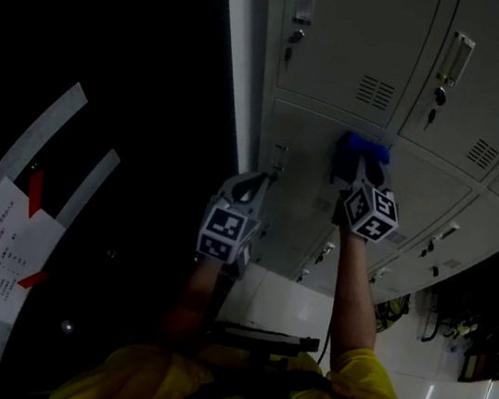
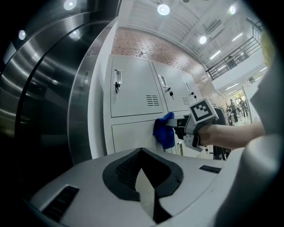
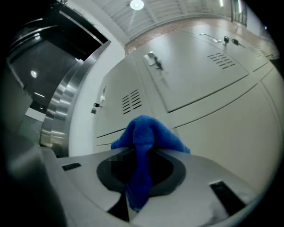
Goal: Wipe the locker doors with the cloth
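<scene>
Cloth (image 3: 144, 133) in right tool (image 3: 140, 156) against locker door (image 1: 306, 170) (left tool (image 2: 143, 177) closed).

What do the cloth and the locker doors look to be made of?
Blue cloth: soft fuzzy pile that drapes limply, likely microfibre or terry. Locker doors: probably painted sheet metal, smooth pale grey with punched vent slots.

The blue cloth (image 3: 144, 137) is bunched and crumpled, pinched in the right gripper (image 1: 360, 169); it sits against a pale grey locker door (image 1: 307, 161); the doors are shut, with slotted vents and small handles.
</scene>
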Demonstrator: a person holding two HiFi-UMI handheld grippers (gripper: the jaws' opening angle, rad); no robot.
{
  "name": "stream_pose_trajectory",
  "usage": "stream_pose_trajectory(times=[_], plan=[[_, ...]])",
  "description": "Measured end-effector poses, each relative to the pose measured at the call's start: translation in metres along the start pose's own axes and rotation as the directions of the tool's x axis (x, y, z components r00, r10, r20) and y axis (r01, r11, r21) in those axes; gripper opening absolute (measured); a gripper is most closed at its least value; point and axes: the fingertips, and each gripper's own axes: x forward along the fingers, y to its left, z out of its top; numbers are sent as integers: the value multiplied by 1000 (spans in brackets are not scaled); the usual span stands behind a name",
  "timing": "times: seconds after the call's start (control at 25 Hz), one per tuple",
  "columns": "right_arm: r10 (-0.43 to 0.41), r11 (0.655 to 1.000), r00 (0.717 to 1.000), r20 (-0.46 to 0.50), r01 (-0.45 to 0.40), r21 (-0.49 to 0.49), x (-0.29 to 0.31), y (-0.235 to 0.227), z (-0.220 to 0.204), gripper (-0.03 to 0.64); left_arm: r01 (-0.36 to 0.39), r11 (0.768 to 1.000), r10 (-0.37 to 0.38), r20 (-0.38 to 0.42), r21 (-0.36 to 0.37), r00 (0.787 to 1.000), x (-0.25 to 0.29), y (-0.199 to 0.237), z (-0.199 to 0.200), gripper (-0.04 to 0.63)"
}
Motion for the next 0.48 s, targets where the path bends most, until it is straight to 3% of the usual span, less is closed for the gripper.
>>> stream_pose_trajectory(times=[0.12, 0.24, 0.36, 0.48], plan=[[149, 988, 988, -33, -150, -24, 18, 80, -38, 67, -6, 1000, 6, -16, 14, 1000, -5, 2, -3, -3], [237, 971, 965, -115, -240, -10, 55, 143, -93, 67, -13, 1000, 14, -26, 20, 1000, -11, 6, -2, -3], [231, 972, 952, -200, -234, 11, 86, 161, -131, 67, -12, 1000, 13, -36, 20, 999, -15, 9, -3, -3], [210, 977, 954, -216, -213, 9, 91, 148, -136, 67, -5, 1000, 6, -40, 11, 999, -15, 8, -8, -3]])
